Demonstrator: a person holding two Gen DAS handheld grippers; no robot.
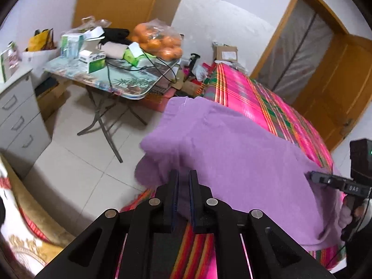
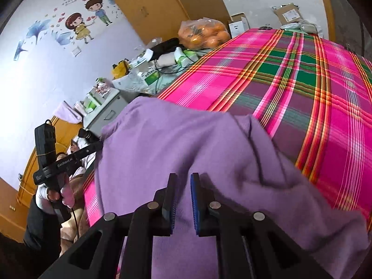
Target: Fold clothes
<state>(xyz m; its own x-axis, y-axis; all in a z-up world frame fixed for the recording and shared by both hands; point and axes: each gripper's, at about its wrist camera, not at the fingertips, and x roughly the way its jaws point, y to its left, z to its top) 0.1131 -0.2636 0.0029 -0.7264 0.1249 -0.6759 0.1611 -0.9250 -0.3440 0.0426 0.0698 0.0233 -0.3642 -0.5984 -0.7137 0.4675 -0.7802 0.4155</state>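
Purple garment [image 2: 186, 144] bunched on plaid bedcover [image 2: 302, 88]; edges blurred, shape unclear

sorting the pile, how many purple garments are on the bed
1: the purple garment is draped over the plaid bed, gripped by the left tool and right tool. Others may lie outside the views.

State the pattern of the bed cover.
Pink plaid bed cover with green and orange stripes; clearest in right wrist view.

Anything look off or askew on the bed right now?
The purple garment lies rumpled on the plaid bedspread, and in the left wrist view one end droops over the bed's edge toward the floor, not flat for folding. Both the left gripper and right gripper pinch its fabric. No damage shows.
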